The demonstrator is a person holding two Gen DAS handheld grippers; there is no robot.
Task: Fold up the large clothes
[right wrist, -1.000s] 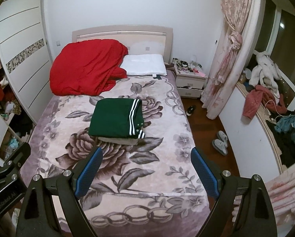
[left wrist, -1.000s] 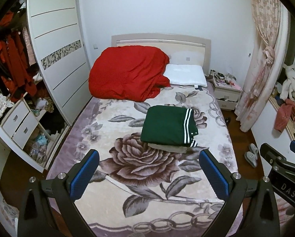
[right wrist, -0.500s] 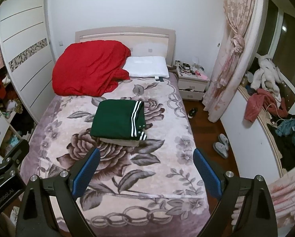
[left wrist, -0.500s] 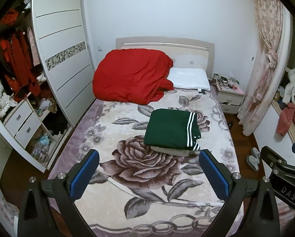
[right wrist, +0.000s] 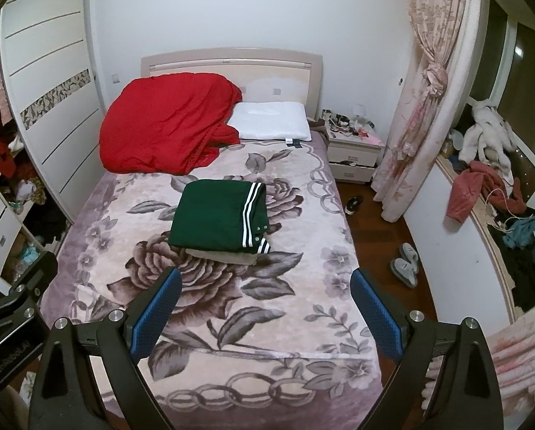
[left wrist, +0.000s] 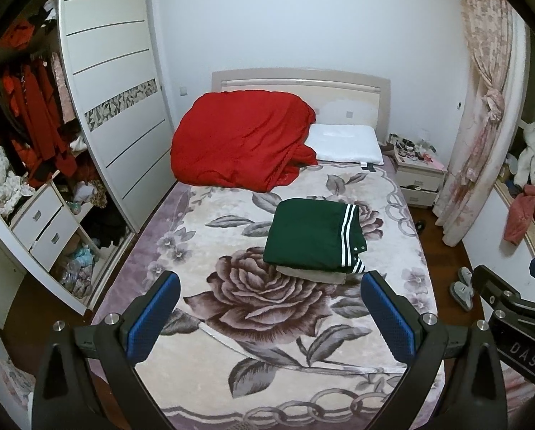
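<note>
We see the folded green garment [left wrist: 312, 238] mid-bed [left wrist: 210, 376]. Our left gripper [left wrist: 269, 286] and right gripper [right wrist: 265, 285] gape wide, holding nothing.

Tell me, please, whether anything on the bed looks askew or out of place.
The green garment is folded neatly on a beige one, which pokes out below. The red duvet is bunched in a heap by the headboard, overlapping the pillow.

Bed [left wrist: 231, 365] with floral blanket.
Carrying red duvet [left wrist: 242, 143], pillow [left wrist: 346, 143], folded green garment [left wrist: 310, 236] atop beige one [left wrist: 314, 274].
</note>
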